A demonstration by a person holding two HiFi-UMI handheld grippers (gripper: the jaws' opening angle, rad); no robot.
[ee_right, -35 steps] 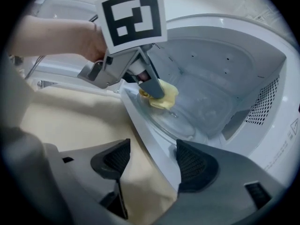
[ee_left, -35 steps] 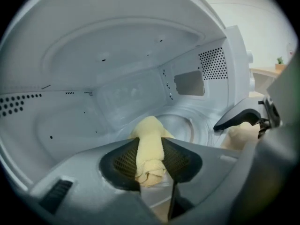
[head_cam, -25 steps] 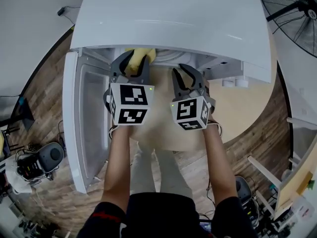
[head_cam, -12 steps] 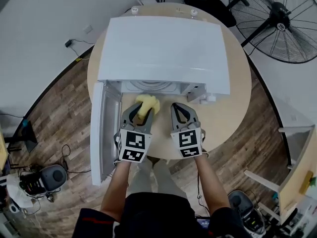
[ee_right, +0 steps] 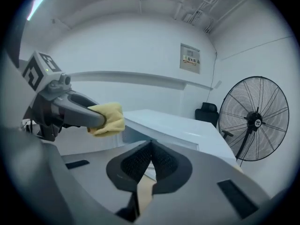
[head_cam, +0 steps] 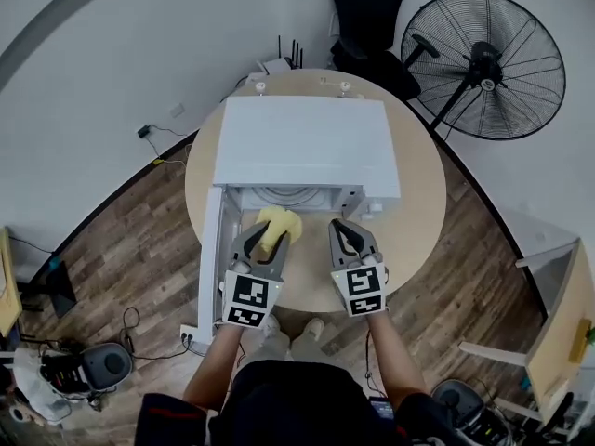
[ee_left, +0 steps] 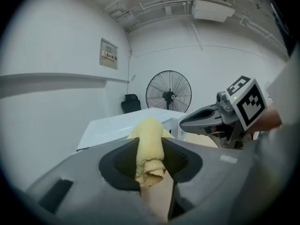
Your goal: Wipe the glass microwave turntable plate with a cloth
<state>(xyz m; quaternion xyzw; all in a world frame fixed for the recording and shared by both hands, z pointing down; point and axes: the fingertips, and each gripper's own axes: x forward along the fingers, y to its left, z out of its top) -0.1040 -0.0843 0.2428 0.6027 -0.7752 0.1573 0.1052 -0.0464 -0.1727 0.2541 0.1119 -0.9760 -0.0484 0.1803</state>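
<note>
Head view, looking steeply down: a white microwave [head_cam: 302,147] sits on a round, pale wooden surface [head_cam: 418,212]. Its door [head_cam: 212,258] hangs open on the 9 o'clock side. At the oven's 6 o'clock side, in front of the open cavity, a person's two forearms hold the tools side by side and slightly apart, both clear of the oven.

The left tool [head_cam: 267,240] is clamped on a folded yellow cloth [head_cam: 279,223]. In the left gripper view the cloth [ee_left: 150,149] stands pinched between the two dark pads, with its upper fold bulging past the tips of the left tool [ee_left: 150,146].

The right tool [head_cam: 346,230] has its jaws pressed together with nothing in them. The right gripper view shows the ribbed pads of that tool [ee_right: 150,146] meeting in a thin line. At about 10 o'clock in the same view, the cloth [ee_right: 108,117] sits in the other tool.

A pale curved shape shows inside the cavity. It is too small to say whether it is the glass turntable plate.

A standing fan [head_cam: 483,63] is at 2 o'clock and a black chair [head_cam: 367,17] at 12 o'clock, both off the surface.
</note>
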